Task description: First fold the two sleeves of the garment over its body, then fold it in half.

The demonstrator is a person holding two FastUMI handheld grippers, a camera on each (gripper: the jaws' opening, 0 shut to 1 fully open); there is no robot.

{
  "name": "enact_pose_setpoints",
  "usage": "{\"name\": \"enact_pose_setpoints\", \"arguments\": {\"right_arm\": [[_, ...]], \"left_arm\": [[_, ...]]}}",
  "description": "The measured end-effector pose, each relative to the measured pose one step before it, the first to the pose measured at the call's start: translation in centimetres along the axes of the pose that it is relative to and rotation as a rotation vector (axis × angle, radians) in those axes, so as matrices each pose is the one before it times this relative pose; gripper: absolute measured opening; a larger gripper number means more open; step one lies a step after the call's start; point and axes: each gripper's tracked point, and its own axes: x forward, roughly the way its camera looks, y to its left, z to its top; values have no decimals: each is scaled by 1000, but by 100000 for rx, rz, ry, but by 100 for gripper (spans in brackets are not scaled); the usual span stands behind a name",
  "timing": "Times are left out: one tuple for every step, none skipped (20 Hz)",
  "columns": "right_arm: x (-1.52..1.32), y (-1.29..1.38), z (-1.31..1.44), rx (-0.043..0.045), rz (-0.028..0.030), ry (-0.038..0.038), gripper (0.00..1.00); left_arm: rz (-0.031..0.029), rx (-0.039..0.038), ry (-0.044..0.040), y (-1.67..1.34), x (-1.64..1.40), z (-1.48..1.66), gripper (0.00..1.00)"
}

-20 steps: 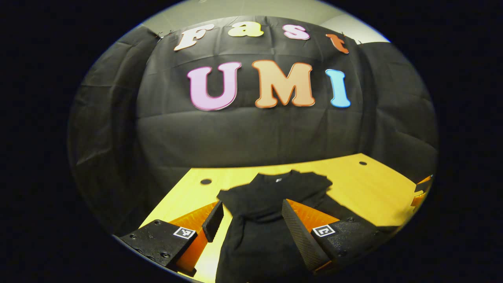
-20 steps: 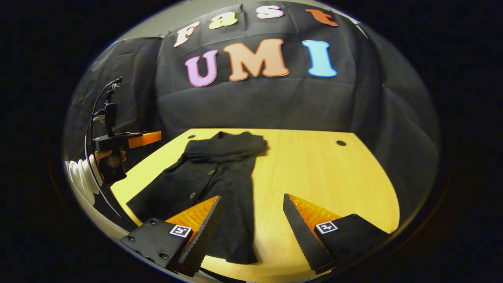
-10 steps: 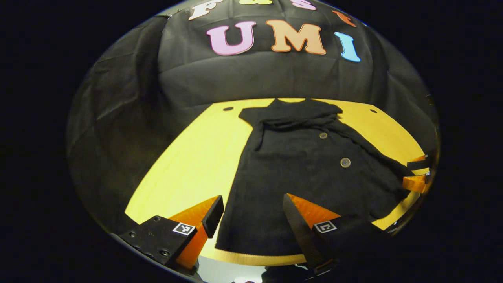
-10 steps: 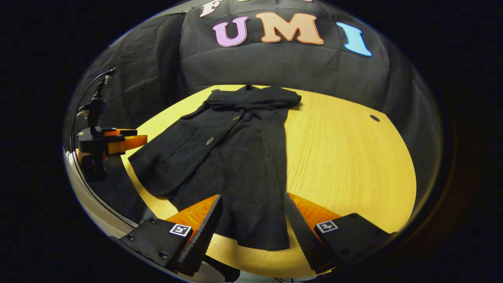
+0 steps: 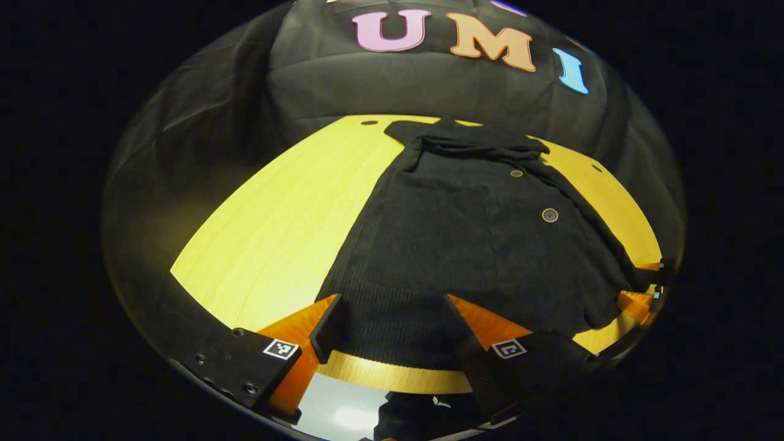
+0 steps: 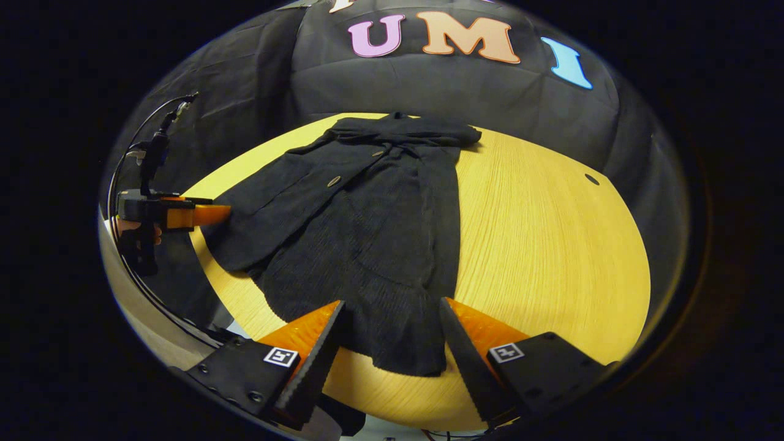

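A black buttoned garment [image 5: 478, 245] lies flat on the yellow wooden table [image 5: 275, 214], collar at the far side, with its sleeves bunched across the chest near the collar. My left gripper [image 5: 392, 300] is open, its fingers either side of the hem's left part at the near table edge. In the right gripper view the same garment [image 6: 367, 226] spreads over the table [image 6: 539, 245]. My right gripper [image 6: 392, 303] is open over the hem's right corner. The left gripper [image 6: 211, 214], held by a hand, sits at the garment's left edge. The right gripper [image 5: 643, 285] shows at the far right.
The table's near edge runs just under both grippers' fingers. Small round holes [image 5: 369, 122] [image 6: 591, 179] mark the far corners of the tabletop. Bare wood lies left of the garment in the left gripper view and right of it in the right gripper view.
Both grippers have drawn back toward the near table edge and tilted down, so the garment's hem now lies between each pair of fingers. Both have stayed open; the garment has not moved.
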Motion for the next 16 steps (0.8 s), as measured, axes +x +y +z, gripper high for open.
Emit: {"name": "enact_pose_setpoints", "arguments": {"right_arm": [[214, 466, -60, 101, 732, -169, 95], [43, 451, 86, -268, 207, -475, 90], [75, 475, 15, -600, 714, -98, 78], [48, 620, 169, -164, 703, -169, 60], [93, 312, 230, 493, 915, 552, 46], [453, 316, 272, 1205, 702, 504, 32], [401, 240, 254, 1149, 738, 988, 26], [111, 134, 127, 790, 618, 1180, 17], [10, 34, 129, -32, 563, 1194, 15], [-148, 18, 196, -457, -43, 389, 13], [-175, 13, 331, -1204, 105, 267, 10], [-247, 18, 436, -1346, -360, -596, 9], [-372, 7, 827, -512, -107, -1721, 9], [-447, 23, 874, 239, 42, -1835, 10], [-327, -141, 1084, 433, -408, -1921, 9], [-51, -289, 1122, 226, -1056, -2014, 9]], "left_arm": [[355, -287, -1404, -246, -300, 263, 98], [483, -944, -38, 335, 317, -95, 95], [531, -277, -85, -9, -121, 35, 93], [-840, 625, 257, -283, -61, -170, 87], [-1585, 1342, 588, -780, -122, -75, 82], [-1768, 1123, 0, -763, 160, 138, 68], [-745, 567, 696, -438, 97, 32, 54], [-886, 485, -38, -228, 179, 213, 40], [-76, 248, 757, -164, 128, 127, 32], [584, 130, 958, 51, 199, -56, 7], [303, 830, 1469, -53, -5, 63, 5], [-351, 264, 999, 4, -23, 85, 1], [-262, -1164, 741, 145, 3, 188, 0], [-291, -2332, 621, 140, -25, 157, 0], [-84, -2399, 258, 168, -14, 335, 0], [67, -1829, -866, 186, -52, 555, 0]]}}
